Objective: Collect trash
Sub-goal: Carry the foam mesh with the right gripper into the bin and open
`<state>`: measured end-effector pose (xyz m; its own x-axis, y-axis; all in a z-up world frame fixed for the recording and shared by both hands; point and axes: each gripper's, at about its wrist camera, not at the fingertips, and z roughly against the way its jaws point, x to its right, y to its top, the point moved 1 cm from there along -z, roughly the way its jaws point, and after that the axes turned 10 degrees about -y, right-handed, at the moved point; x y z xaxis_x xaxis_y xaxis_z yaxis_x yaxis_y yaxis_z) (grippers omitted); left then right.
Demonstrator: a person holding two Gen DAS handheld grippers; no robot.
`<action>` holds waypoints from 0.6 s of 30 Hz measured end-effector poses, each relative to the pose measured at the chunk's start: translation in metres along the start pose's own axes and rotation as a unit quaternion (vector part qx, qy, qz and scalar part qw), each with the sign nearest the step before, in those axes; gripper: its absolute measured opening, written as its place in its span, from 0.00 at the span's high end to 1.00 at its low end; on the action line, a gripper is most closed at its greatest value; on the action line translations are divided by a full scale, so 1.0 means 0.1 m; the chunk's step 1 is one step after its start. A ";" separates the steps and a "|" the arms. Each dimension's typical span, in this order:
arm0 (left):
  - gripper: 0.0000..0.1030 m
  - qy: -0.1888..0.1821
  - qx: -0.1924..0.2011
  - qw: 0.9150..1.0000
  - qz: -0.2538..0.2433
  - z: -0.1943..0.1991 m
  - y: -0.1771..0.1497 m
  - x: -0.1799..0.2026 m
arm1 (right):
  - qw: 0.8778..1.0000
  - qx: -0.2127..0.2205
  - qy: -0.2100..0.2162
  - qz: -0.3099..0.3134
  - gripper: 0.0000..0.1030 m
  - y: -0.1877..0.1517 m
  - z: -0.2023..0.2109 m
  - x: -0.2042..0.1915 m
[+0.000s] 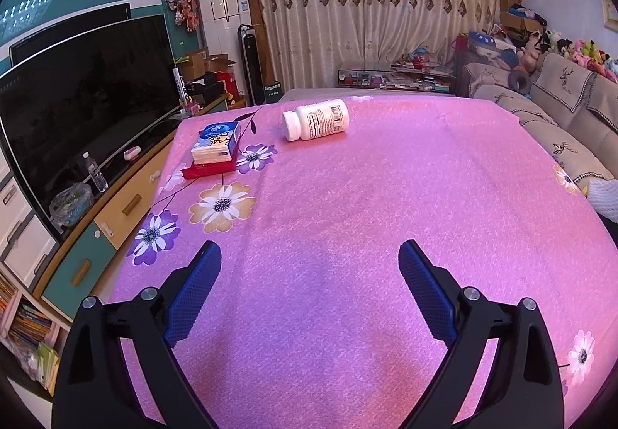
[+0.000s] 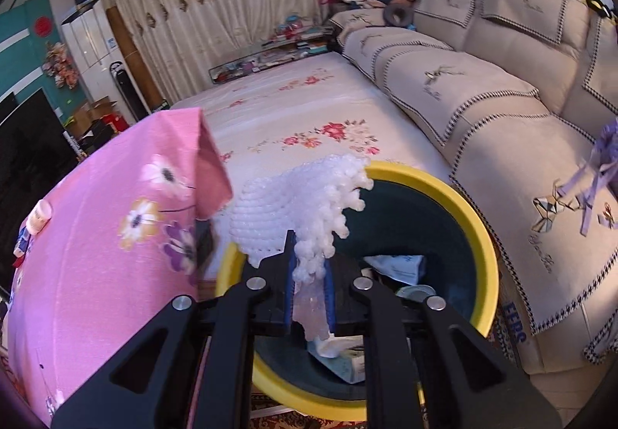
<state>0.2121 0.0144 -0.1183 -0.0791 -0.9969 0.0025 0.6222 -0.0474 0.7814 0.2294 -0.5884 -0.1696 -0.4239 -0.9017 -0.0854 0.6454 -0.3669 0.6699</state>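
Observation:
My right gripper (image 2: 309, 266) is shut on a white foam net sleeve (image 2: 297, 205) and holds it over the yellow-rimmed trash bin (image 2: 479, 228), which holds papers and wrappers. The sleeve also shows at the right edge of the left wrist view (image 1: 602, 197). My left gripper (image 1: 309, 255) is open and empty above the pink flowered tablecloth (image 1: 386, 197). A white pill bottle (image 1: 316, 119) lies on its side at the far part of the table. A tissue pack (image 1: 217, 143) sits on a red box (image 1: 210, 169) at the far left.
A TV (image 1: 77, 100) on a low cabinet runs along the left. A beige sofa (image 2: 502, 100) stands right of the bin. A flowered mattress (image 2: 301, 112) lies beyond the table. Curtains (image 1: 367, 11) close off the back.

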 end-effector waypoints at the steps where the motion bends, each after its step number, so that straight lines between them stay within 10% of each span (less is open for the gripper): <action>1: 0.11 0.000 -0.001 1.000 0.000 -0.01 0.00 0.00 | 1.000 -0.005 -0.006 0.000 0.87 -0.01 -0.05 0.04; 6: 0.10 0.000 -0.002 1.000 0.001 -0.02 0.00 -0.01 | 0.999 -0.003 -0.043 -0.011 0.46 -0.10 -0.12 0.16; 18: 0.10 -0.026 -0.033 0.999 -0.008 -0.22 0.06 0.06 | 0.998 0.045 -0.042 0.020 0.41 -0.09 0.18 -0.10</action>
<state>0.2322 0.0070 -0.1271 -0.1282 -0.9914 0.0248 0.6705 -0.0683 0.7388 0.2166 -0.5722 -0.1618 -0.4536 -0.8912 0.0024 0.6053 -0.3061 0.7348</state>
